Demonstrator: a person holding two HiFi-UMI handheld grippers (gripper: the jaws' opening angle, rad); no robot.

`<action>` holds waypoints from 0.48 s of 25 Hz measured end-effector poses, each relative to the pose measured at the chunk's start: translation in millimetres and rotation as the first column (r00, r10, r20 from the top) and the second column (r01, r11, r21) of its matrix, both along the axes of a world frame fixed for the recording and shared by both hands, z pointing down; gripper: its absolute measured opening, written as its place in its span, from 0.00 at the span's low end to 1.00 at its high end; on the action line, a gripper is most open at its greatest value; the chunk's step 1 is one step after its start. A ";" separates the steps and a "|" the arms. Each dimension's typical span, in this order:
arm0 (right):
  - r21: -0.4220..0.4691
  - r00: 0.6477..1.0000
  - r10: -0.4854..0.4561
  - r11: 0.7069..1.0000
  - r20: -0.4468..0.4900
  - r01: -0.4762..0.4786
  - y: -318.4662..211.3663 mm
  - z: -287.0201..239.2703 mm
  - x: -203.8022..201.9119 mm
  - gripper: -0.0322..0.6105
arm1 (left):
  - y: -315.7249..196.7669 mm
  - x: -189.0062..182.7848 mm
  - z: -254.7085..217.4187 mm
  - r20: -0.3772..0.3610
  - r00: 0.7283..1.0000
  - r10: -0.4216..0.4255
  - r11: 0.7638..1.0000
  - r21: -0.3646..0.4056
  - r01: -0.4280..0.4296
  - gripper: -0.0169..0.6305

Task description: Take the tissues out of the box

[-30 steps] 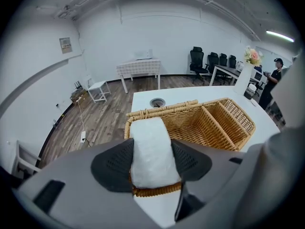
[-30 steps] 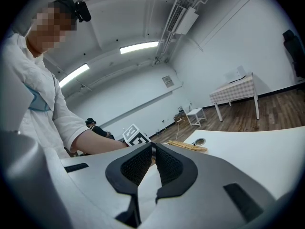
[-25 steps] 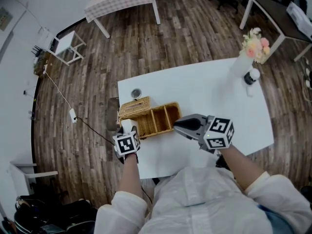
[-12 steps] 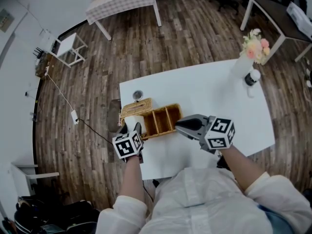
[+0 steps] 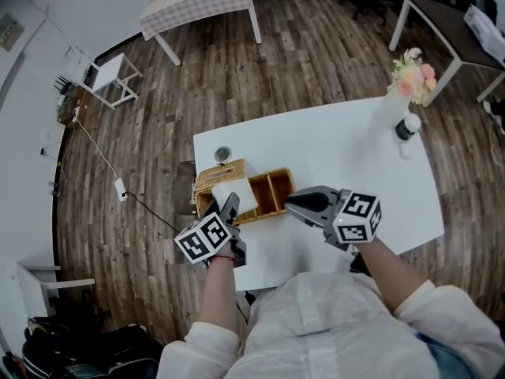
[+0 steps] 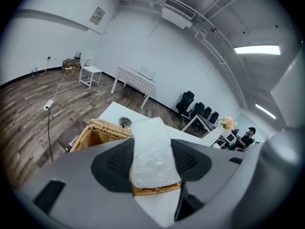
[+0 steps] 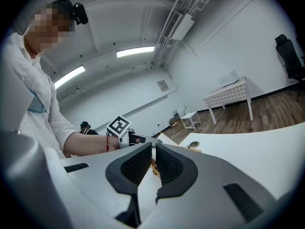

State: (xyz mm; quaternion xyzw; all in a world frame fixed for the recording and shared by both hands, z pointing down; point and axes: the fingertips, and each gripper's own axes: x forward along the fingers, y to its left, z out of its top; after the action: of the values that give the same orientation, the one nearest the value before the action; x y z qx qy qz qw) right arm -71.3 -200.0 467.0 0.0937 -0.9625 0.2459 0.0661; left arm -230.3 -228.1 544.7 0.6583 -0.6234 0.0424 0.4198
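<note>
**A:** Where does the pack stand?

**B:** The white tissue pack [image 6: 150, 151] sits over the left compartment of the basket [image 5: 211, 176], clamped between the jaws of the left gripper [image 5: 227, 210]. Its pads press the pack's two long sides. It cannot be told whether the pack's lower end is clear of the basket's rim.

**A:** And the other hand?

**B:** The right gripper [image 5: 290, 202] hovers just beside the basket's right end, pointing at it. Its jaws are drawn nearly together, with only a thin slit between them and nothing in it.

**A:** What else is in the shot?

**B:** The basket rests near the left edge of a white table [image 5: 331, 148]. A small round object [image 5: 222, 155] lies just behind the basket. A vase [image 5: 392, 105] of flowers stands well apart from the basket, towards the table's far right corner.
</note>
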 end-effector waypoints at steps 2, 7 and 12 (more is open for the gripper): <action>0.003 1.000 0.000 1.000 0.002 0.000 0.1 -1.5 -0.3 0.11 | -3.1 7.6 -5.8 -0.038 0.999 -0.001 1.000 0.017 0.002 0.39; 0.007 1.000 0.010 1.000 0.009 -0.010 2.5 -3.2 1.4 0.11 | -6.5 28.5 -22.3 -0.162 0.987 -0.001 0.998 0.069 0.012 0.39; 0.006 1.000 0.024 1.000 0.013 -0.024 2.3 -5.0 5.8 0.11 | -9.8 49.8 -37.9 -0.249 0.968 0.018 0.994 0.111 0.009 0.39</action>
State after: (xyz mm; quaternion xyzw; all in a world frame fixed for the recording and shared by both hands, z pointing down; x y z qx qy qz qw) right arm -65.5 -197.7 462.0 0.1036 -0.9624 0.2445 0.0565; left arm -180.5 -237.8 506.8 0.6821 -0.5656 -0.0744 0.4575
